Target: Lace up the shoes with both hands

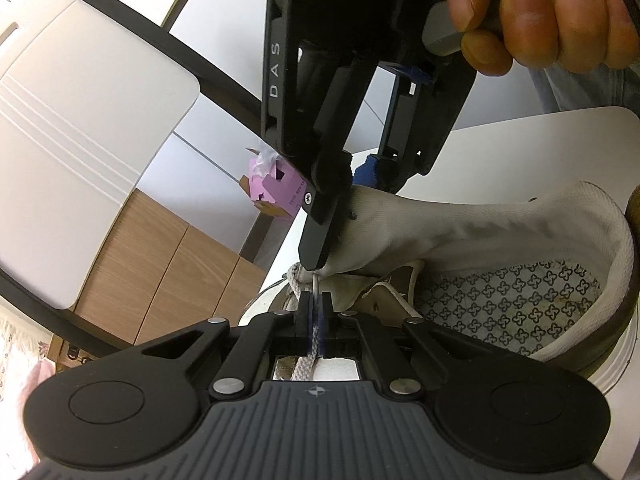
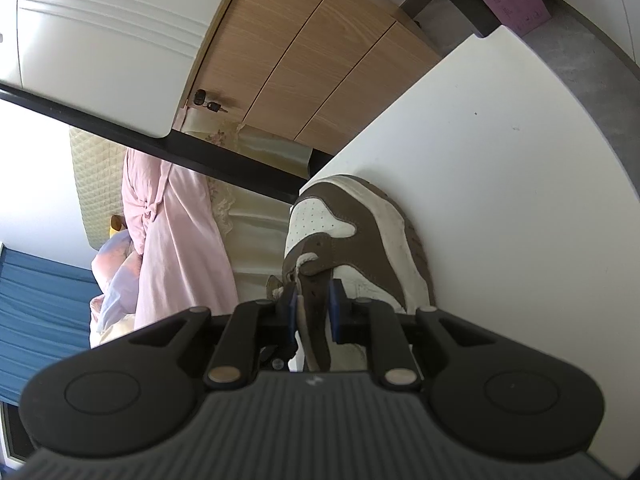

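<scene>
Shoe [image 2: 352,248]: brown and white, at the tabletop [image 2: 500,200] corner, toe toward the edge. Lace [image 1: 307,364]: pale, clenched between the left tool [image 1: 316,304] tips. Tongue [image 1: 400,232]: white, pinched by the right tool [image 2: 313,300], a hand [image 1: 532,12] gripping its handle. Pink box [image 1: 272,192]: beyond the far edge.

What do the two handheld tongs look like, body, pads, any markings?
Both alike: black linkage arms with silver rivets, ribbed grey body with a small crosshair mark. Left tongs have thin black fingers; right tongs carry blue pads. The left wrist view shows "DAS" in white on the right one's side.
</scene>
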Demonstrator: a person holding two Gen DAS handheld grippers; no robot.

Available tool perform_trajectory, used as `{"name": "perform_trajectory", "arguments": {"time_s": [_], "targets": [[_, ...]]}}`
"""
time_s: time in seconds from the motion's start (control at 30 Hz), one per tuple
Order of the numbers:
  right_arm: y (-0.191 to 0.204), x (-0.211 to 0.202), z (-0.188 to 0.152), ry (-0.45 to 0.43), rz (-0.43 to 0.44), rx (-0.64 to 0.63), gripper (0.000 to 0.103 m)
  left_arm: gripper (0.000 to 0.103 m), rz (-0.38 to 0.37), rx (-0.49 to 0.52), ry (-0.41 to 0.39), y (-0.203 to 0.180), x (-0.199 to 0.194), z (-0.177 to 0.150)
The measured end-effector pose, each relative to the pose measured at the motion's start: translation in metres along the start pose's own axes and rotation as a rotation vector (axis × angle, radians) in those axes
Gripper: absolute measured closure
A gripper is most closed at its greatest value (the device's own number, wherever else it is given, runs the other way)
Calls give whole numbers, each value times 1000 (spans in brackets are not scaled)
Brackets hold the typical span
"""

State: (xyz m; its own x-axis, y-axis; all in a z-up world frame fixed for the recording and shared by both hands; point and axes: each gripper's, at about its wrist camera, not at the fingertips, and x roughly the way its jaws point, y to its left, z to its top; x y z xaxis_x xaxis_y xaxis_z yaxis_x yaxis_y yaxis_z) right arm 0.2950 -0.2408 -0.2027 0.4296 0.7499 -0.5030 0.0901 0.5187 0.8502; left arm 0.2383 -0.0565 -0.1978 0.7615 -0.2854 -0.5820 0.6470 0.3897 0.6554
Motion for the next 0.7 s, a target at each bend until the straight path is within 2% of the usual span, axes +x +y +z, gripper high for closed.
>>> {"name": "perform_trajectory", "arguments": {"time_s": [0.17, 0.47, 0.6, 0.7], "targets": [[11, 1, -1, 4, -34, -83, 86, 102, -3, -5, 4, 0, 6, 1], [55, 8, -13, 31, -171, -468, 86, 101, -45, -114, -22, 15, 17, -2], [54, 9, -12, 39, -165, -477, 82, 101, -68, -161, -30, 24, 23, -5], [44, 4, -6, 24, -109, -387, 76, 101, -73, -168, -34, 26, 27, -6]]}}
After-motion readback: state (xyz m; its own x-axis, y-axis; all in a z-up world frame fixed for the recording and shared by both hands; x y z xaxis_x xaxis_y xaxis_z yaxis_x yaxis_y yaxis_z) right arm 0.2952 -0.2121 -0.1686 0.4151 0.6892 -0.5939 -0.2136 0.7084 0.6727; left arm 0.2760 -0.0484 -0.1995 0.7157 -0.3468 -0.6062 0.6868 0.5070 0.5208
